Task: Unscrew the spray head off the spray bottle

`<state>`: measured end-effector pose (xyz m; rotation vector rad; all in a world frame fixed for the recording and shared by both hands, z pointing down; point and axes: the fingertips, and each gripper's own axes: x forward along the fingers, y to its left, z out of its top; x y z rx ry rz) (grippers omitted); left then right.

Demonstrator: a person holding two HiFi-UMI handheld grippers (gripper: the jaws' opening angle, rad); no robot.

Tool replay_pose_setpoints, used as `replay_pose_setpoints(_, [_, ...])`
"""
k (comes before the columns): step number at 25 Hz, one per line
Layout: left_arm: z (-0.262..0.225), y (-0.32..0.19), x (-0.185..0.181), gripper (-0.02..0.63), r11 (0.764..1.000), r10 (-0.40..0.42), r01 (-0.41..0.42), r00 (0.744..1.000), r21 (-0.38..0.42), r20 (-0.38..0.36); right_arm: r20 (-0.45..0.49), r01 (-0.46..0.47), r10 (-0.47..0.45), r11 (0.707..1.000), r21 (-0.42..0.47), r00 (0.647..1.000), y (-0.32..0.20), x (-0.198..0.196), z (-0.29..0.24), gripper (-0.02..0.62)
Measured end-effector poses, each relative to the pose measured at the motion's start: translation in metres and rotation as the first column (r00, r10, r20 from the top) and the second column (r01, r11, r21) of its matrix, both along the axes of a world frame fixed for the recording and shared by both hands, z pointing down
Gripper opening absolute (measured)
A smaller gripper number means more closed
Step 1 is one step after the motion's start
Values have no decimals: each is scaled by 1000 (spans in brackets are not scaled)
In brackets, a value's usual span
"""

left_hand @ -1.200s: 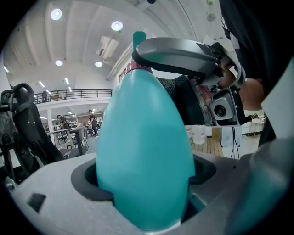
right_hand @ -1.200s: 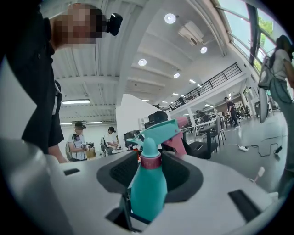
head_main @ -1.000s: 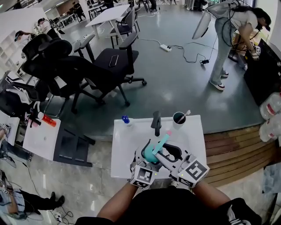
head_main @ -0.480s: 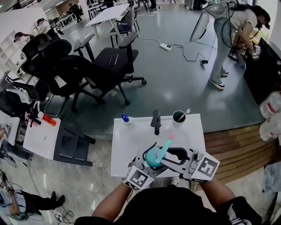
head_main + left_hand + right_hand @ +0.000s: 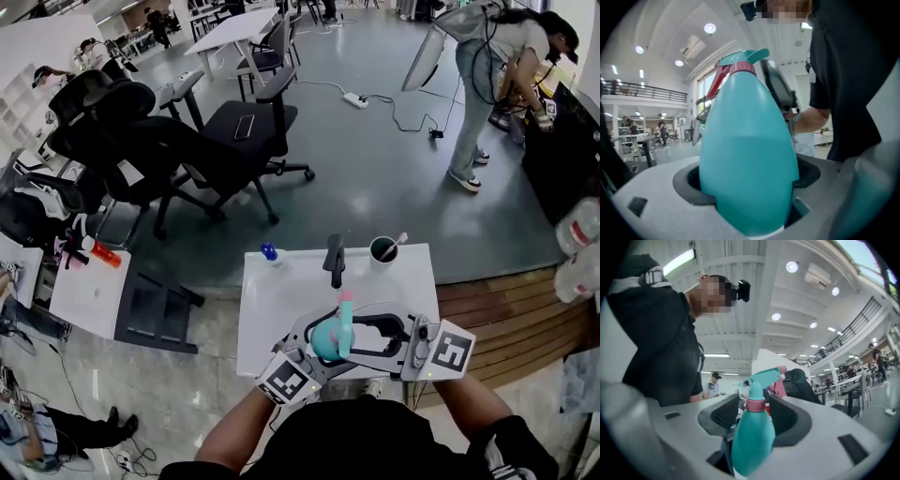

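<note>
A person stands at a small white tabletop [image 5: 272, 309], holding a teal spray bottle [image 5: 747, 154] in the air over its near edge. The left gripper [image 5: 317, 347] is clamped round the bottle's fat body, most likely to stop it turning. The right gripper [image 5: 752, 423] straddles the pink collar [image 5: 755, 405] under the spray head [image 5: 761, 378]. Its jaws have just been opening and stand clear of the collar on both sides — probably letting go to take a fresh grip for another twist.
</note>
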<state>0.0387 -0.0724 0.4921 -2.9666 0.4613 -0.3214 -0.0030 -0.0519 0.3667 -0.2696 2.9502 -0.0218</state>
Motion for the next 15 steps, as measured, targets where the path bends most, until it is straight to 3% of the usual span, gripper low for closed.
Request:
replay_pose_setpoints(1, [2,-13,-6,471,996,-86,86,996,2,4,11,-49,49,999,-20,999,-7,-1,2,217])
replay_pose_setpoints(2, [4,-26,-13,471,984,-177,176,984,4,14,8,-101,101,994,-37,995,-13,-2,4,229])
replay_pose_setpoints(4, [13,-47,-27,471,941,-338,338,940,1,41,-23,-203,202,977,-64,979,-23,-4,12,229])
replay_pose_setpoints(6, [28,-58,-39,471,896,-442,444,893,-6,81,-43,-288,285,954,-82,958,-33,-6,19,224])
replay_pose_setpoints(10, [40,-67,-43,471,848,-530,528,839,52,122,-20,-385,385,915,-126,923,-49,-10,23,222])
replay_pose_setpoints(13, [43,-69,-38,471,838,-545,539,828,83,129,-16,-442,445,882,-163,895,-59,-6,28,221])
replay_pose_setpoints(15, [46,-67,-34,471,841,-541,534,830,86,135,-19,-484,488,859,-166,873,-64,-1,30,187])
